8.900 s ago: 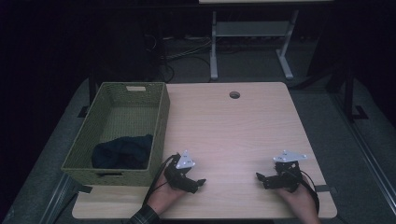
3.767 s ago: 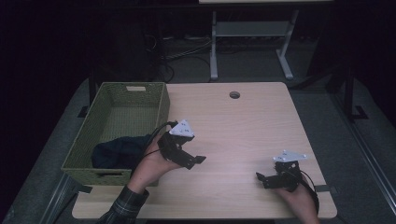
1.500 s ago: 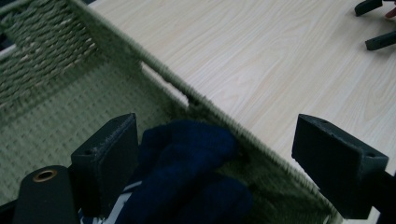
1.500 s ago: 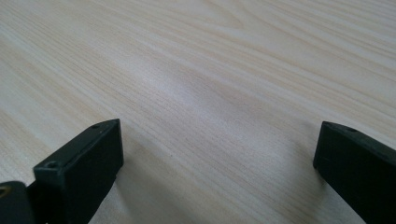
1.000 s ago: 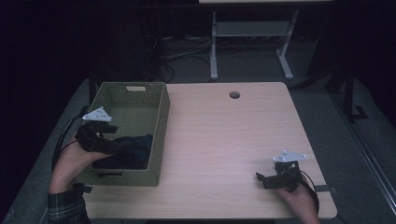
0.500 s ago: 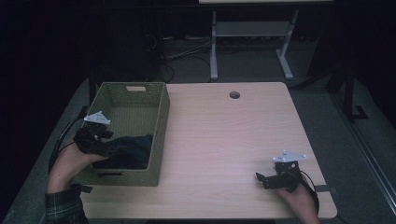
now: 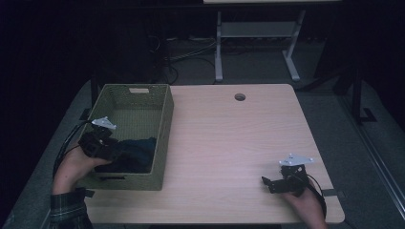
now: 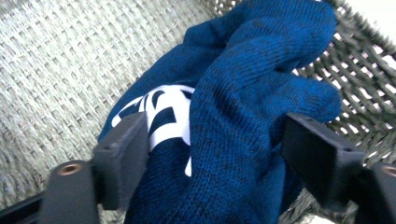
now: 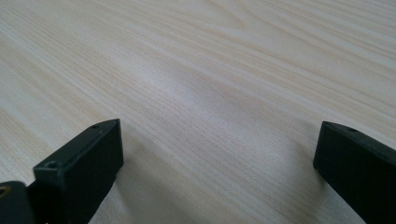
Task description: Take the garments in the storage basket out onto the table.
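Surface (image 7: 229, 143): pale wood-grain top with a round cable hole (image 7: 239, 97) near its far edge.

Basket (image 7: 165, 124): olive-green woven, rectangular, open-topped, standing on the left part of the surface with its long side running away from the person. A handle slot shows in the far wall.

Blue knit garment (image 7: 136, 155): dark blue cloth with a white printed patch, bunched in the near end of the basket, resting on the woven floor and against the near wall. In the left gripper view the garment (image 8: 243, 121) rises in a fold between the two black fingers (image 8: 122, 154), with the white print showing on its left side.

Left gripper (image 7: 112, 150): held by the person's left hand (image 7: 71, 167), reaching over the basket's left wall into the near end. Fingers set moderately apart, one on each side of the raised fold and touching the cloth; whether they press it firmly cannot be told.

Right gripper (image 7: 265, 182): held by the person's right hand (image 7: 305, 202), resting low at the near right corner of the surface, well apart from the basket. Fingers (image 9: 84, 163) spread wide over bare wood, nothing between them.
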